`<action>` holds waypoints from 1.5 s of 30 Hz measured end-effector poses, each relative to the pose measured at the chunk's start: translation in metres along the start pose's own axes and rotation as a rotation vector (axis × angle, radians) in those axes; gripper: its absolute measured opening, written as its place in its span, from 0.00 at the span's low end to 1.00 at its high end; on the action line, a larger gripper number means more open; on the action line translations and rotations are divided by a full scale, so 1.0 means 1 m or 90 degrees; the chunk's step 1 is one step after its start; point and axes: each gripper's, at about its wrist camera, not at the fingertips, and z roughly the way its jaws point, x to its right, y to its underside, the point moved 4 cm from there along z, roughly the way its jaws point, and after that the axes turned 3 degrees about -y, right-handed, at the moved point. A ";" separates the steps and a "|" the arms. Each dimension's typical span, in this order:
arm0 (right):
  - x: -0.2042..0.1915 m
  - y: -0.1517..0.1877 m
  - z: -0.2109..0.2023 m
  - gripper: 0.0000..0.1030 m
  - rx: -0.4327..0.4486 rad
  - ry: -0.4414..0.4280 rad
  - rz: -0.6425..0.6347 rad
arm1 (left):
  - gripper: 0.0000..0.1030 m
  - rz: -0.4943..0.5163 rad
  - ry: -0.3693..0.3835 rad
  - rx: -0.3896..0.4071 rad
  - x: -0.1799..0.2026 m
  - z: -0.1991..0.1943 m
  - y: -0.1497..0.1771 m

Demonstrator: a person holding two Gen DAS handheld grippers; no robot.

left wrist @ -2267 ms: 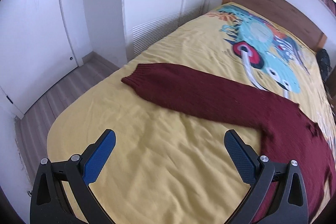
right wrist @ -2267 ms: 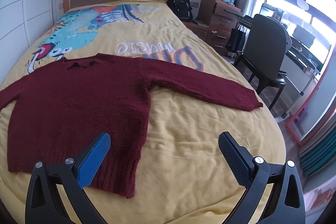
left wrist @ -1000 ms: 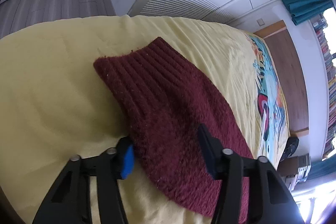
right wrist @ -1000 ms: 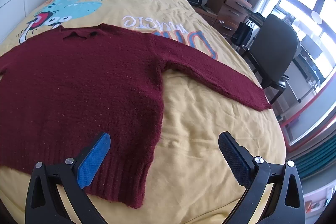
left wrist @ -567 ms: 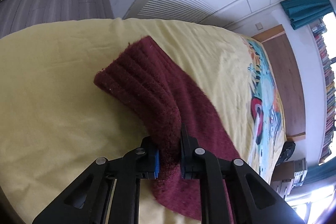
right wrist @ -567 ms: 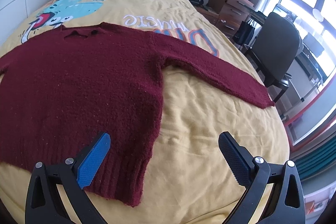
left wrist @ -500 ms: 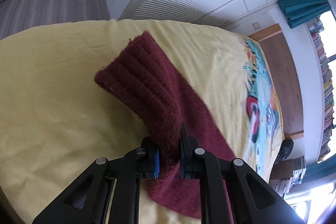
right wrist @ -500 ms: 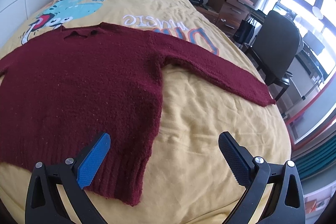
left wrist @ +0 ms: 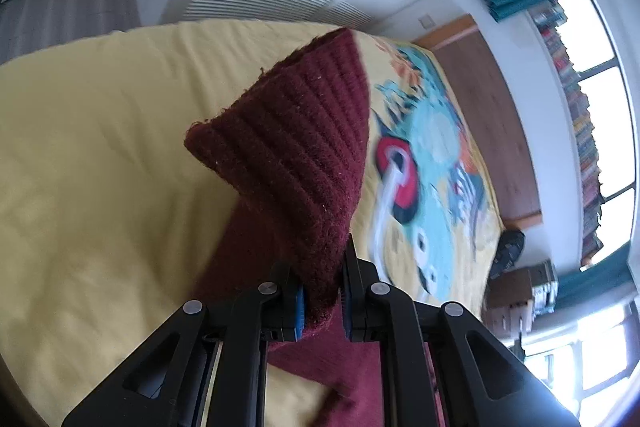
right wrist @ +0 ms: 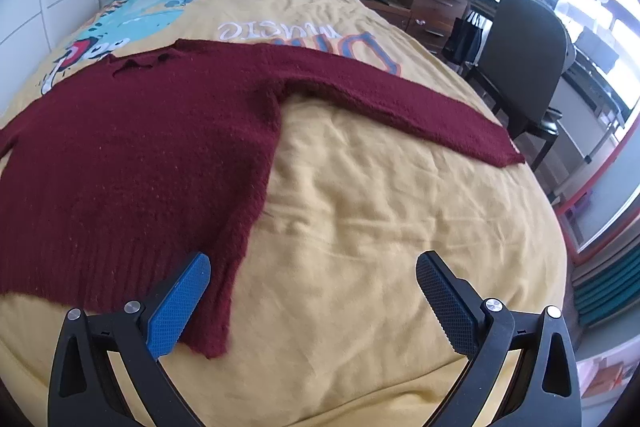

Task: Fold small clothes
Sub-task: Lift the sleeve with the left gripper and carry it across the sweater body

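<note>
Left gripper [left wrist: 322, 287] is clamped on the maroon sweater's left sleeve [left wrist: 296, 163], pinched a bit behind the ribbed cuff [left wrist: 280, 107]; cuff sticks up off the yellow bedspread [left wrist: 100, 167], well short of the headboard [left wrist: 492, 115], rest of the sleeve trailing down under the jaws. Right wrist view: right gripper [right wrist: 312, 291] is spread wide, holding nothing, hovering just beside the hem corner [right wrist: 208, 339] of the sweater [right wrist: 132, 155]. Sweater body lies flat, face up, collar [right wrist: 140, 63] toward the headboard, right sleeve [right wrist: 400, 99] stretched out flat toward the office chair [right wrist: 524, 59]. Progress estimate: early, only the first sleeve fold is underway. Left to do: lay that sleeve across the body, fold the right sleeve in, then fold the body hem to collar.
</note>
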 end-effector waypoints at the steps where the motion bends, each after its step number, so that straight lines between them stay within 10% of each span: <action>1: 0.001 0.003 0.000 1.00 -0.001 -0.003 0.000 | 0.11 0.004 0.005 -0.004 0.008 0.002 0.005; 22: 0.028 0.040 -0.002 1.00 0.020 -0.080 0.030 | 0.11 0.120 0.050 -0.170 0.177 0.074 0.201; 45: 0.051 0.048 0.002 1.00 0.019 -0.115 0.087 | 0.11 0.349 -0.015 -0.279 0.235 0.103 0.374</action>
